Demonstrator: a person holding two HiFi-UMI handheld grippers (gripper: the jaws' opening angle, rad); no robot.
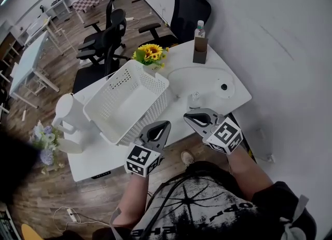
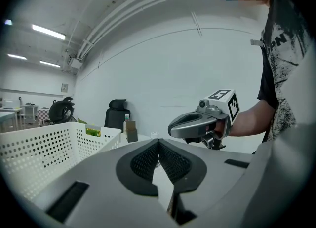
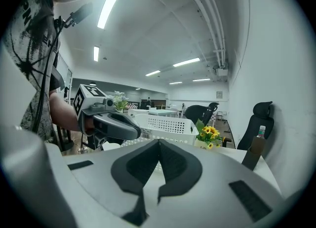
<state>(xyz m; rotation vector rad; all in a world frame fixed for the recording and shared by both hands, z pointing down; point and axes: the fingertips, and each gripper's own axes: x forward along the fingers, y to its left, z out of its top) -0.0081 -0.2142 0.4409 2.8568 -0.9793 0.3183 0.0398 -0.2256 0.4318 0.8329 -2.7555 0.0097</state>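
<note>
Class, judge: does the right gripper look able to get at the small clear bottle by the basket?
Probably yes: the small clear bottle stands just beyond the right gripper, nothing between them; its shut jaws would need opening.

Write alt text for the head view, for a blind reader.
Seen from above, a person holds the grey left gripper and grey right gripper, both shut and empty, at the near edge of a white table. On it stand a white perforated plastic basket, a small clear bottle, yellow sunflowers and a white jug.
</note>
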